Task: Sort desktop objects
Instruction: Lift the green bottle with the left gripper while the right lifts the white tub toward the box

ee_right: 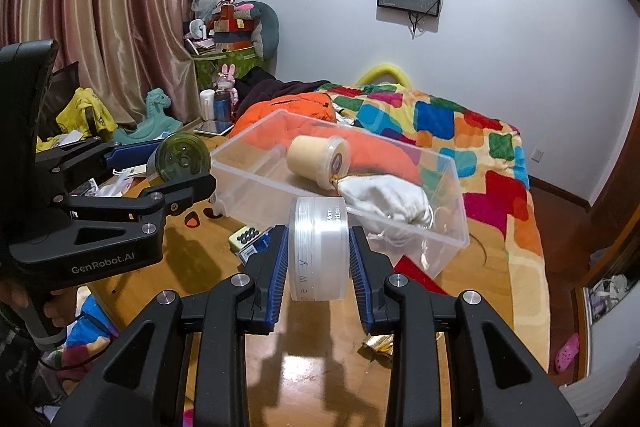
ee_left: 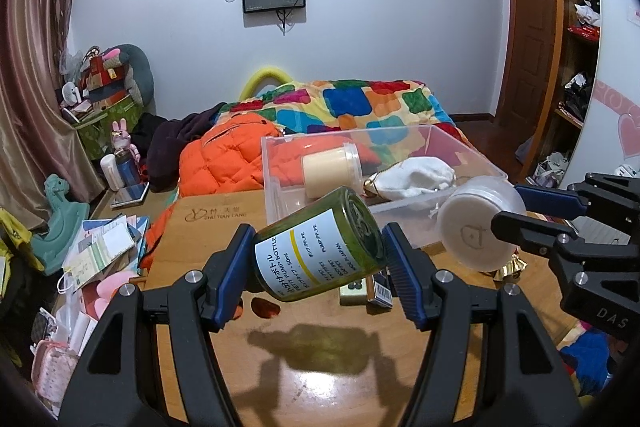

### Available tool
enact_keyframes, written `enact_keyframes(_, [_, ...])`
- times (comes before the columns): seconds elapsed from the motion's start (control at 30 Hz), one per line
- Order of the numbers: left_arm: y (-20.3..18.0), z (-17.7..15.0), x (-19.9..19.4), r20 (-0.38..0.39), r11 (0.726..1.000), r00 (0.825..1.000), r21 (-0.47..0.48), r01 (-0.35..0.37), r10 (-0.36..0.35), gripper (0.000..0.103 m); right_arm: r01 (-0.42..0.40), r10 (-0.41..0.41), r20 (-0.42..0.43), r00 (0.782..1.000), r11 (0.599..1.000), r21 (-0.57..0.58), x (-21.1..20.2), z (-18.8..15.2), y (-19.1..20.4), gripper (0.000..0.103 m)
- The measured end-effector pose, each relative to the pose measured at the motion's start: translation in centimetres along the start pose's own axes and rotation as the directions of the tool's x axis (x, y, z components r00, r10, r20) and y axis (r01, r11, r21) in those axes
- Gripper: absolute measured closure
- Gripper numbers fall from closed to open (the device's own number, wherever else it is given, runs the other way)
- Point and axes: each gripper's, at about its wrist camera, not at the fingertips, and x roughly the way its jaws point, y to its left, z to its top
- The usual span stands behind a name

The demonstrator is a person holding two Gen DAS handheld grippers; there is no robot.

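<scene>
The left gripper (ee_left: 320, 259) clamped one green pump bottle (ee_left: 316, 247) in its fingers above the wooden surface (ee_left: 320, 359), while the right gripper (ee_right: 318, 255) pinched one round white jar (ee_right: 318, 247). Beyond, one clear bin (ee_right: 452, 227) held one cream tub (ee_right: 316, 159) and one white cloth pouch (ee_right: 384, 199).

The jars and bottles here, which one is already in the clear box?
The cream-coloured jar, lying on its side in the clear box. The green bottle is in the left claw, the white round jar in the right claw.
</scene>
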Motion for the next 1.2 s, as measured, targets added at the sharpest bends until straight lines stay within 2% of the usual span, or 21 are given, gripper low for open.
enact_keyframes(0.5, [0.4,1.8,1.0,0.009,1.0,1.0,-0.009,0.015,-0.015,0.039,0.03,-0.03,0.035,0.999,1.0,-0.009,-0.7,2.3,-1.1,0.076])
enact_keyframes(1.2, [0.8,4.7,3.7,0.0,0.999,1.0,0.019,0.03,-0.03,0.039,0.053,-0.053,0.067,0.996,0.999,-0.003,2.4,6.3,-3.3,0.076])
